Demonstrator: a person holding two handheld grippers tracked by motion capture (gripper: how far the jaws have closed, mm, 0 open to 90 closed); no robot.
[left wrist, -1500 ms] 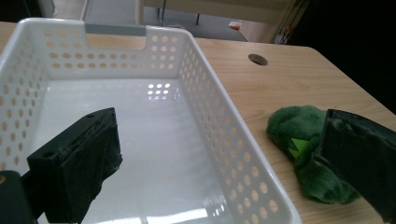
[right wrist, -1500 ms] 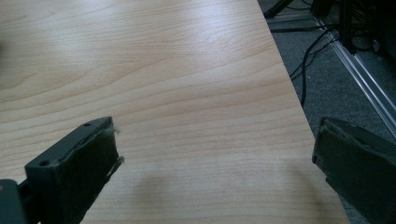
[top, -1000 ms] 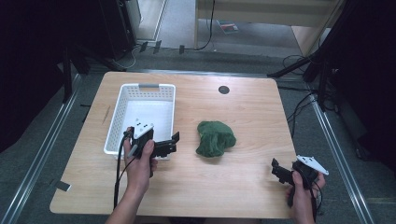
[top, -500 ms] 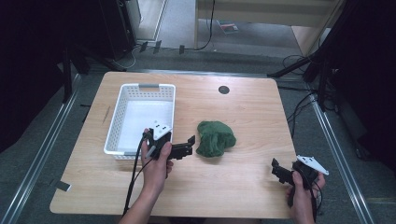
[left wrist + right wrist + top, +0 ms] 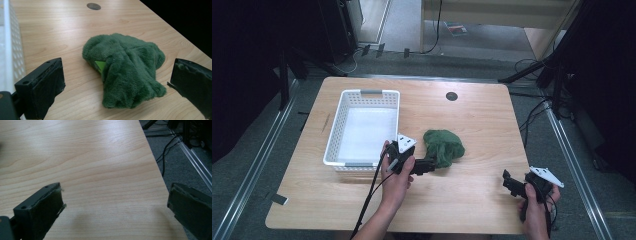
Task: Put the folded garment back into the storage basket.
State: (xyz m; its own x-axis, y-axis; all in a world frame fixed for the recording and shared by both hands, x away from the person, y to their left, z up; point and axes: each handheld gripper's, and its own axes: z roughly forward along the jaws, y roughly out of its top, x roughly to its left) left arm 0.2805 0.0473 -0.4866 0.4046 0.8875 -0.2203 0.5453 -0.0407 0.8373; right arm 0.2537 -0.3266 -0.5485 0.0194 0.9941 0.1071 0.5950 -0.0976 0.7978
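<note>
I had the left gripper [image 5: 428, 165] beside the white basket [image 5: 337, 145], fingers [image 5: 42, 87] spread wide either side of the green plush cloth [image 5: 125, 70] — crumpled mid-bench [image 5: 482, 120]. The right gripper [image 5: 512, 184] — fingers apart — hung near the bench's right edge.

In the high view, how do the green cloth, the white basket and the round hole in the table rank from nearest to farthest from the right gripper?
From the right gripper:
1. Green cloth, mid-table, to its left.
2. Round hole, near the table's far edge.
3. White basket, on the table's left side.
</note>
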